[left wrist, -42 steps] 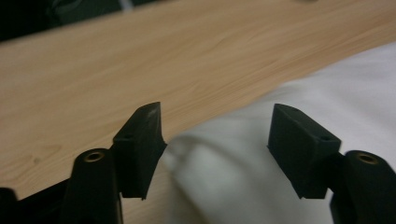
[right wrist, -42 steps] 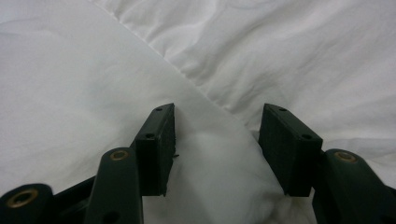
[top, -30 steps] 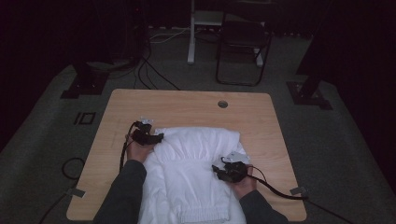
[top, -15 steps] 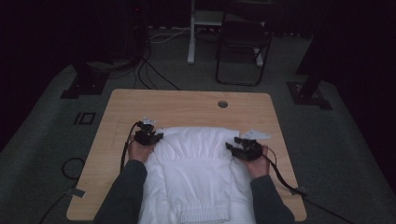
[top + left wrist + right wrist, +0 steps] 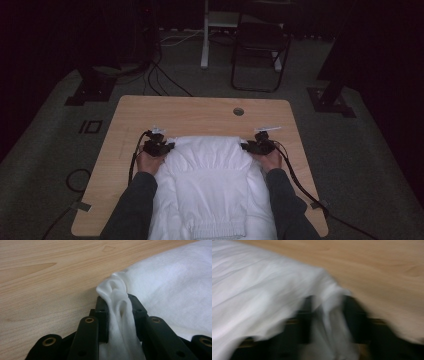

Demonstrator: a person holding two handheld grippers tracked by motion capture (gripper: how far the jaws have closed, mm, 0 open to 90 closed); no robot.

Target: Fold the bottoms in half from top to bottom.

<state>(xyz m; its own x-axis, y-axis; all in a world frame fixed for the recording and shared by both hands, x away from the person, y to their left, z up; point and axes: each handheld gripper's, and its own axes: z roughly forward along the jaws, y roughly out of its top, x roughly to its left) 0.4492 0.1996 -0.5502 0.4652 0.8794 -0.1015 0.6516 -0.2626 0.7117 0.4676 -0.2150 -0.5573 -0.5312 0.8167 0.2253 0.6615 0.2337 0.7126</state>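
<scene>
Both tongs, left [image 5: 117, 312] and right [image 5: 327, 315], pinch the white garment [image 5: 210, 175].

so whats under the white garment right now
The white garment lies on the wooden table, whose top shows bare around it. The left gripper and right gripper pinch its far corners. Anything beneath the cloth is covered, so I cannot tell.

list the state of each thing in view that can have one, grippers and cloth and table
white fabric garment: lying flat on the table, near end hanging over the near edge, far corners pinched
left black two-jaw gripper: shut on a bunched far corner of the garment
right black two-jaw gripper: jaws have just been closing, cloth between them, view blurred
light wooden table: far half bare
</scene>
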